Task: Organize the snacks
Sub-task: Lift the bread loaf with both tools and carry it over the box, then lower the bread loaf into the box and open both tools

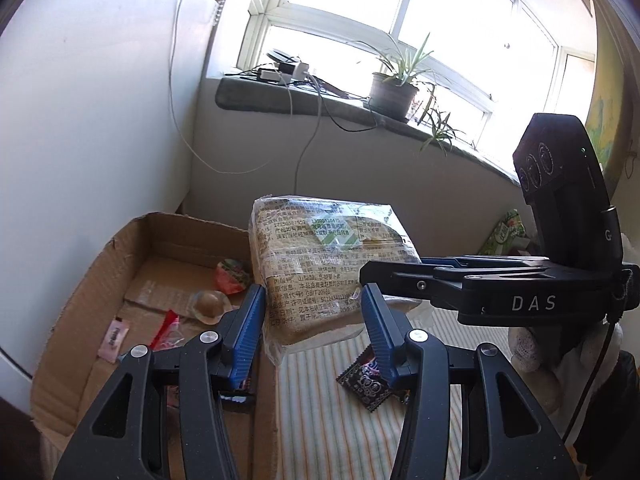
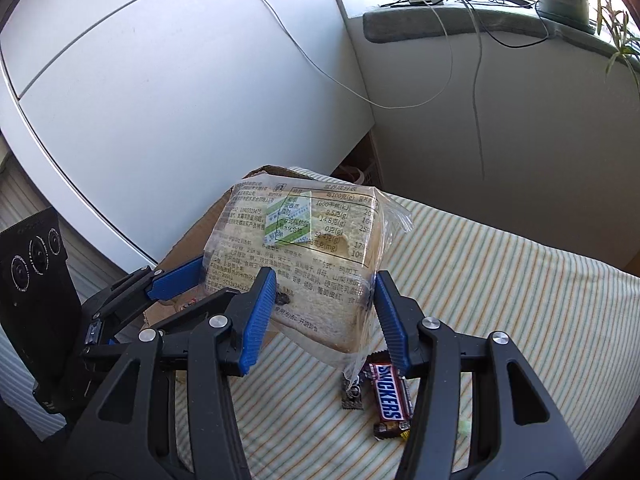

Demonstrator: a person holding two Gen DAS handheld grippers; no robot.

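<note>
A clear bag of sliced bread with printed text and a green-white sachet hangs in the air over the near wall of a cardboard box. My left gripper is shut on its lower part, blue pads pressing both sides. My right gripper comes in from the right and grips the same bag. In the right wrist view the bread bag sits between the right gripper's pads, with the left gripper holding its left edge. The bag's underside is hidden.
In the box lie a red jelly cup, a clear jelly cup, a pink packet and a red wrapper. On the striped cloth lie a Snickers bar and a black candy wrapper. A green packet lies far right.
</note>
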